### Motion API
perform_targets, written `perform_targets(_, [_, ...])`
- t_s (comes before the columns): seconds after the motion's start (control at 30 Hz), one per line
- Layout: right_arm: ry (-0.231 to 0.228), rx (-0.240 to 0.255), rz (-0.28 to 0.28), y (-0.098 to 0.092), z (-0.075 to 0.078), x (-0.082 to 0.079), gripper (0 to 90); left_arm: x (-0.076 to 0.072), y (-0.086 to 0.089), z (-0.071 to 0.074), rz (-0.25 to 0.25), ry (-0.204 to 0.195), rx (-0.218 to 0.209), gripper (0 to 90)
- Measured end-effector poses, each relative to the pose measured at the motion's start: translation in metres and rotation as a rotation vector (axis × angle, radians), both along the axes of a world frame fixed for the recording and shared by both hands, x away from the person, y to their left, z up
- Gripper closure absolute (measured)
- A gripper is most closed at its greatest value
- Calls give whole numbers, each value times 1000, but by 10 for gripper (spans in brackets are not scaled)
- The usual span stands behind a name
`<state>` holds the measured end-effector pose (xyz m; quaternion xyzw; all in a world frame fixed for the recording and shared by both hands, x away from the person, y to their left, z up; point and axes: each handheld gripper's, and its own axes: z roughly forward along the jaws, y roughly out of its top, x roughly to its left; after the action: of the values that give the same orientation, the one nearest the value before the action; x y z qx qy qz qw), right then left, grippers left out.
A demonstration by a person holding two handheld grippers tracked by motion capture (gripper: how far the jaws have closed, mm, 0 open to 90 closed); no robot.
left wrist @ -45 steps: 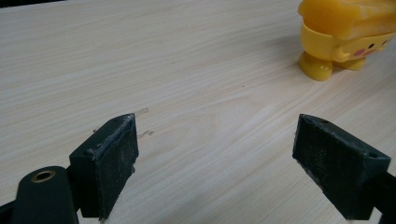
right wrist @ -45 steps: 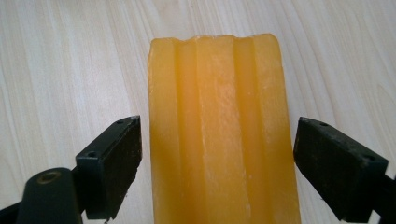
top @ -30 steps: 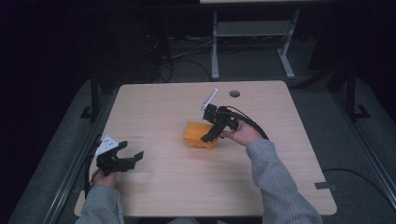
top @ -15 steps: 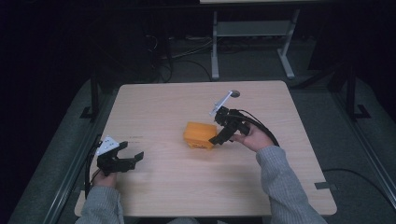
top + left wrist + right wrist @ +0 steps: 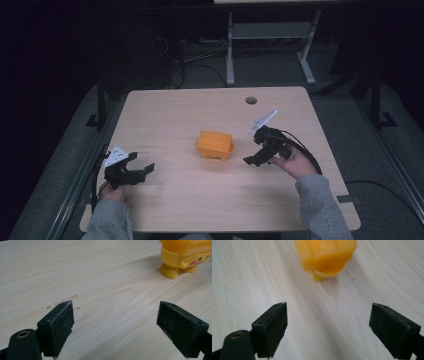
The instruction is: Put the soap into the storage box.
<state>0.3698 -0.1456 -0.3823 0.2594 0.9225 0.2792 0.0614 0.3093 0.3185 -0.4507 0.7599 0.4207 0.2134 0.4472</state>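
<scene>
An orange-yellow plastic toy (image 5: 215, 144) sits near the middle of the wooden table (image 5: 190, 110). The left gripper view shows it as a yellow figure (image 5: 185, 255) with small feet and a painted face, far off at the top right. My right gripper (image 5: 254, 160) is open just right of the toy, apart from it, jaws pointing toward it; its view shows the toy (image 5: 325, 255) blurred ahead, nothing between the jaws. My left gripper (image 5: 142, 169) rests open near the table's front left, far from the toy.
A round cable hole (image 5: 251, 100) lies at the table's back right. A white desk frame (image 5: 272, 35) and cables stand on the dark floor behind. The table's left edge (image 5: 102, 165) is close to my left hand.
My right gripper has drawn back to the right from the toy, letting it go; the toy now sits alone. My left gripper has stayed put.
</scene>
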Motion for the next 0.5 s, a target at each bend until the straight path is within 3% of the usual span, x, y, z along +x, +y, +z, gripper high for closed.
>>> perform_targets(0.3, [24,46,-110,-48,-28,-38,147,0,-1,0,-3,1,6,138])
perform_targets(0.5, [36,67,-164,-67,-44,-58,146,0,-3,-1,-3,1,6,138])
